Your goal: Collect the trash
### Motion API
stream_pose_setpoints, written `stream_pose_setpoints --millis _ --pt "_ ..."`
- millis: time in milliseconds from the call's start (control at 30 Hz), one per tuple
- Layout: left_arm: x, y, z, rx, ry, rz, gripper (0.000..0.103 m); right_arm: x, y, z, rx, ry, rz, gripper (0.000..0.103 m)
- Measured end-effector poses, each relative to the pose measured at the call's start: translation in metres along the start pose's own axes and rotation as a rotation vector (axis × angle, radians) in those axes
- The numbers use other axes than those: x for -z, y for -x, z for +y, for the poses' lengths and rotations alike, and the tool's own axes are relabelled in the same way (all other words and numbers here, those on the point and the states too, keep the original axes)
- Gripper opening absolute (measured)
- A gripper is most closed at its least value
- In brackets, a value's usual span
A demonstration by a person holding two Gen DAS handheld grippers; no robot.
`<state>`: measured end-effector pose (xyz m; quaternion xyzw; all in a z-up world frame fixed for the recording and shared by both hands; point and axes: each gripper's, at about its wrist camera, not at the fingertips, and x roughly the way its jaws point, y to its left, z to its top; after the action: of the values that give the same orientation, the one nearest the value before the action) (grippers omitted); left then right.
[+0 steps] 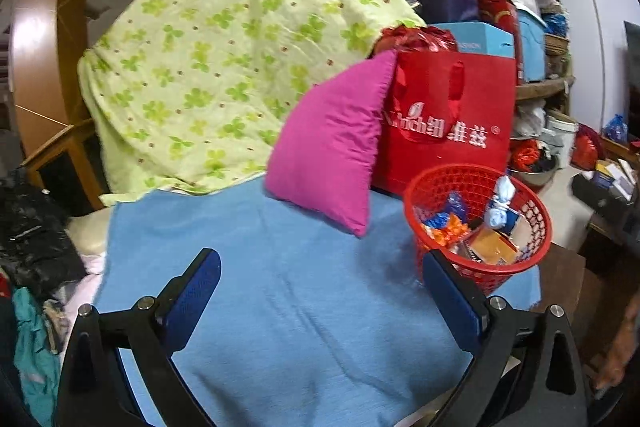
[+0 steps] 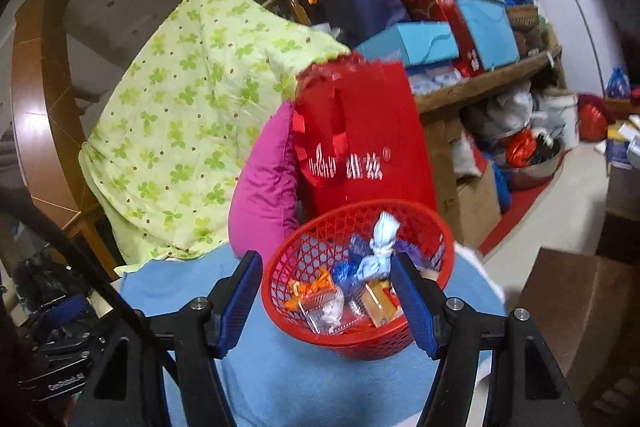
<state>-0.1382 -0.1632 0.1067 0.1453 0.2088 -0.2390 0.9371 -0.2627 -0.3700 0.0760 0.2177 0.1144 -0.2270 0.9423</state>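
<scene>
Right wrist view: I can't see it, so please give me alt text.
A red basket of wrappers sits on a blue cloth, framed by the open, empty right gripper. Behind it stand a red bag and pink cushion.

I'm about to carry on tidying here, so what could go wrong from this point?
1. The red basket sits near the edge of the blue cloth, beside a drop to the floor; a nudge from the open right tongs might tip it off.
2. The knotted pale-blue wrapper pokes above the rim and may fall out.
3. The pink cushion leans close by and could slump onto the basket.
</scene>
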Motion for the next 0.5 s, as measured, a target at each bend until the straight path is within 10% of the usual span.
stream_pose_setpoints --millis 500 --pt "-0.020 0.061 0.030 -0.110 0.051 -0.072 0.102 -0.024 0.081 0.046 -0.050 0.097 -0.056 0.076"
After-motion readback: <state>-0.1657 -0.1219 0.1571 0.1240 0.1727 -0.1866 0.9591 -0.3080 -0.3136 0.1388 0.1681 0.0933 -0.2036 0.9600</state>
